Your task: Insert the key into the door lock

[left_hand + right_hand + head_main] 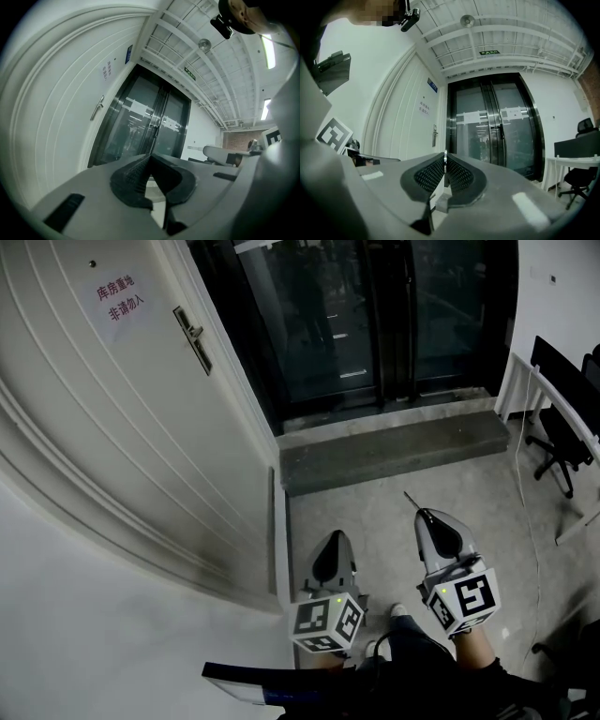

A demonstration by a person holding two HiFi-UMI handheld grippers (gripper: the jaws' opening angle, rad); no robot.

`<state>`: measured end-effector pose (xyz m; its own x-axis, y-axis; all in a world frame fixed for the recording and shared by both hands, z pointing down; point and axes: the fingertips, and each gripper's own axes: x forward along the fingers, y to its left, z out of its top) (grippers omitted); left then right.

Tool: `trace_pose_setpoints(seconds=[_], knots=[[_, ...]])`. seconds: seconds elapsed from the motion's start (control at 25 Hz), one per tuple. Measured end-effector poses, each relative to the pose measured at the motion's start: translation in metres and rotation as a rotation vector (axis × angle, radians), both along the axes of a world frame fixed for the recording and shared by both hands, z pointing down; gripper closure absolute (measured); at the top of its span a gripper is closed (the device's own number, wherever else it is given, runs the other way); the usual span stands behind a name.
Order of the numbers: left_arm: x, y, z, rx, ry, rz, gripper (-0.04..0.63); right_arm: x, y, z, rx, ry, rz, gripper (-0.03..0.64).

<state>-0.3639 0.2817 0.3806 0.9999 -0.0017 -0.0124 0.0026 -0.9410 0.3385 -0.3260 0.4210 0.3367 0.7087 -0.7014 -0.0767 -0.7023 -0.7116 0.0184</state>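
Door: at your left the white door (112,427) is smooth and matte, with long shallow grooves pressed into its panel and a paper sign (120,298) in red characters near the top.
Door lock: the door lock (192,337) is a narrow dark metal plate with a pale lever, at about 10 o'clock from both your grippers and well apart from them.
Left gripper: you hold the left gripper (335,542) low, just beside the foot of the door frame, with its nose aimed toward 12 o'clock. Its ribbed black pads (133,176) are pressed together with nothing between them (the left gripper view shows only a thin seam).
Glass doors: at 12 o'clock stand dark, glossy glass doors (356,315) in black frames, above a rough grey concrete step (394,451).
Right gripper: the right gripper (424,516) is level with the left one, near it and a little further forward, tilted slightly toward 11 o'clock.
Key: you have the key (411,500) pinched edge-on between the right gripper's meshed pads (426,176). Its thin, bright metal blade pokes out past the tips.
Desk: at your far right is a white desk (562,418) with a black chair (562,446).
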Motion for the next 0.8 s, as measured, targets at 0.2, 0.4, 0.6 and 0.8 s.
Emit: trace_pose_setpoints(seconds=[0.2,0.4,0.6,0.8], knots=[[0.032,-0.017,0.01,-0.012,-0.019,-0.032,0.595,0.039,-0.021,0.004,-0.002,-0.002,-0.037,0.606],[0.085,-0.046,0.007,-0.009,-0.018,-0.08,0.595,0.098,-0.05,0.003,0.008,-0.001,-0.081,0.606],[0.15,-0.06,-0.008,-0.009,-0.002,-0.107,0.595,0.166,-0.064,-0.009,0.008,0.009,-0.106,0.606],[0.206,-0.067,-0.016,-0.006,0.009,-0.121,0.595,0.223,-0.074,-0.019,0.013,0.021,-0.126,0.606]])
